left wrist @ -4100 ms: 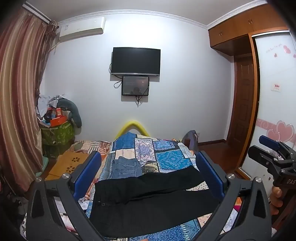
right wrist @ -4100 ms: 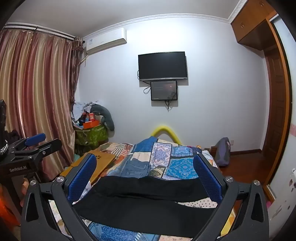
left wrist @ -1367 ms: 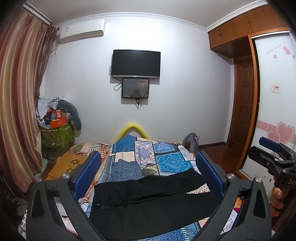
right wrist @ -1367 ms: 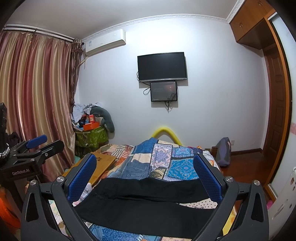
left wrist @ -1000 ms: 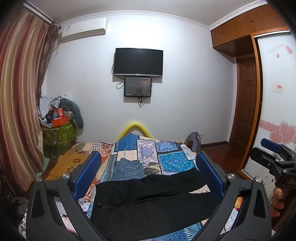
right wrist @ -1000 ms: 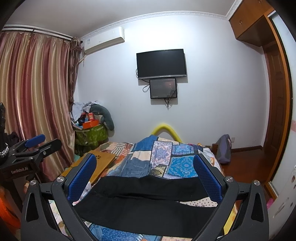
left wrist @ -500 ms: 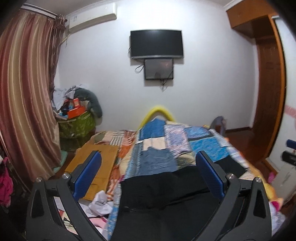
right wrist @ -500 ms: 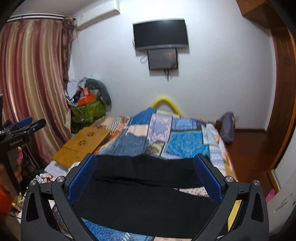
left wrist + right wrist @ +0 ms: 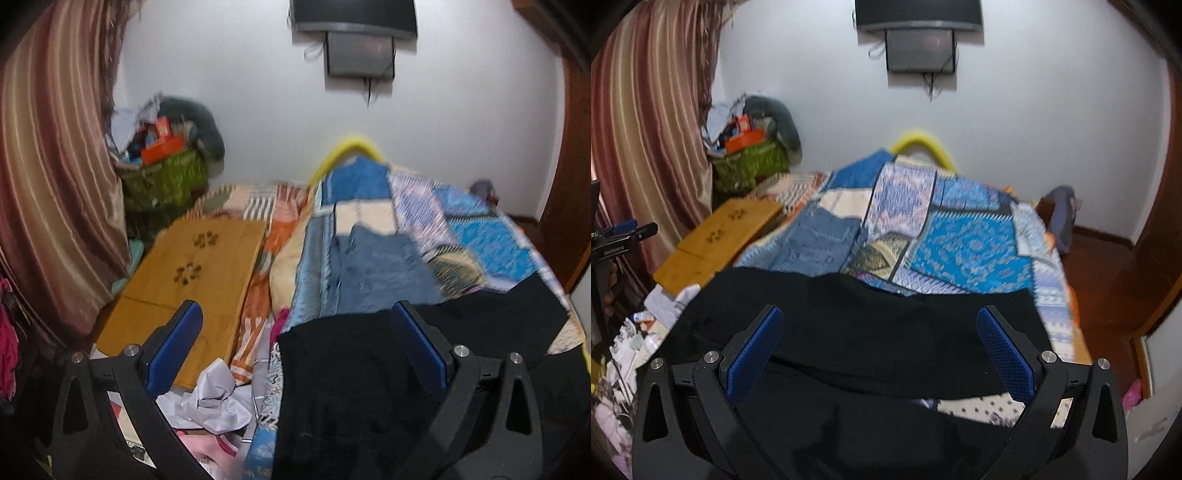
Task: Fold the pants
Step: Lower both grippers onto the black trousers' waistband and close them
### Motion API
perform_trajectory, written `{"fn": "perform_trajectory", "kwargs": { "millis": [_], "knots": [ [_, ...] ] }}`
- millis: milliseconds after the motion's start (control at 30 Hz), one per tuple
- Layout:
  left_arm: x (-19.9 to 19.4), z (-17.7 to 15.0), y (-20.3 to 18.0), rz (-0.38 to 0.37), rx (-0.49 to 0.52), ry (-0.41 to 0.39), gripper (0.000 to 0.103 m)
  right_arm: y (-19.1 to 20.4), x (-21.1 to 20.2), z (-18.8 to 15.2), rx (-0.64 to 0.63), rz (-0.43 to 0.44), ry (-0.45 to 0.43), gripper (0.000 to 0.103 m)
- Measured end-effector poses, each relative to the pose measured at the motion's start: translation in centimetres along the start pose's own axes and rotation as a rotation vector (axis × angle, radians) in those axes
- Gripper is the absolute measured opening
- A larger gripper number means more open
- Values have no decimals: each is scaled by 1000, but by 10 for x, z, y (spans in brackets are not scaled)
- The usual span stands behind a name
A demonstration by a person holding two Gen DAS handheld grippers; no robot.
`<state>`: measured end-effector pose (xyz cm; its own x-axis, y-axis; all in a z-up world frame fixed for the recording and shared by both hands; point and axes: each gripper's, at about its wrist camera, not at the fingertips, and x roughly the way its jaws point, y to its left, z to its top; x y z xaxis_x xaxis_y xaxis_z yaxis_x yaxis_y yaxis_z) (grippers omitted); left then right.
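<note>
Black pants lie spread flat across the near end of a bed, on a blue patchwork quilt. Waist end toward the bed's left edge, legs running off to the right.

Right gripper: jaws wide apart, nothing between them. It hangs over the middle of the pants; both blue pads frame black fabric. Whether the tips touch the cloth cannot be told.

Left gripper: jaws likewise spread, holding nothing. It sits over the bed's left edge. Its right pad overlaps the upper edge of the pants; its left pad hangs off the bed, over a wooden board and crumpled white paper lying below.

A folded pair of blue jeans lies on the quilt just beyond the pants, apart from them.

In the right wrist view the left gripper's body shows at the left margin, with a white printed label on its black side; the letters are too small and blurred to read. No other writing is legible.

Both views are motion-smeared. Striped curtain on the left; a dark wall screen above the bed's far end.
</note>
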<state>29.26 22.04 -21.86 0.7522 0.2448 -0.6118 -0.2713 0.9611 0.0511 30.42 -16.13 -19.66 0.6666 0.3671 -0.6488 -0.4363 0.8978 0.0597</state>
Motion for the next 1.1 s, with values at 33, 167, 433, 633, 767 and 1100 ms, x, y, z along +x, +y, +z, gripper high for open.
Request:
{"fn": "perform_trajectory", "kwargs": {
  "millis": [33, 167, 433, 633, 767, 1100],
  "knots": [
    [17, -1, 3, -5, -12, 28, 103, -4, 9, 1, 2, -1, 9, 103],
    [76, -11, 14, -11, -54, 140, 103, -20, 56, 7, -17, -45, 68, 103],
    [171, -36, 12, -63, -69, 318, 81, -39, 147, 20, -48, 61, 218, 95],
    [213, -51, 13, -72, -96, 414, 71, -25, 192, 33, -114, 186, 296, 81],
    [224, -54, 11, -107, -130, 446, 54, -10, 206, 28, -178, 226, 341, 71],
    [198, -44, -9, -71, -6, 452, 18, -6, 198, 18, -248, 244, 369, 33]
  ]
}}
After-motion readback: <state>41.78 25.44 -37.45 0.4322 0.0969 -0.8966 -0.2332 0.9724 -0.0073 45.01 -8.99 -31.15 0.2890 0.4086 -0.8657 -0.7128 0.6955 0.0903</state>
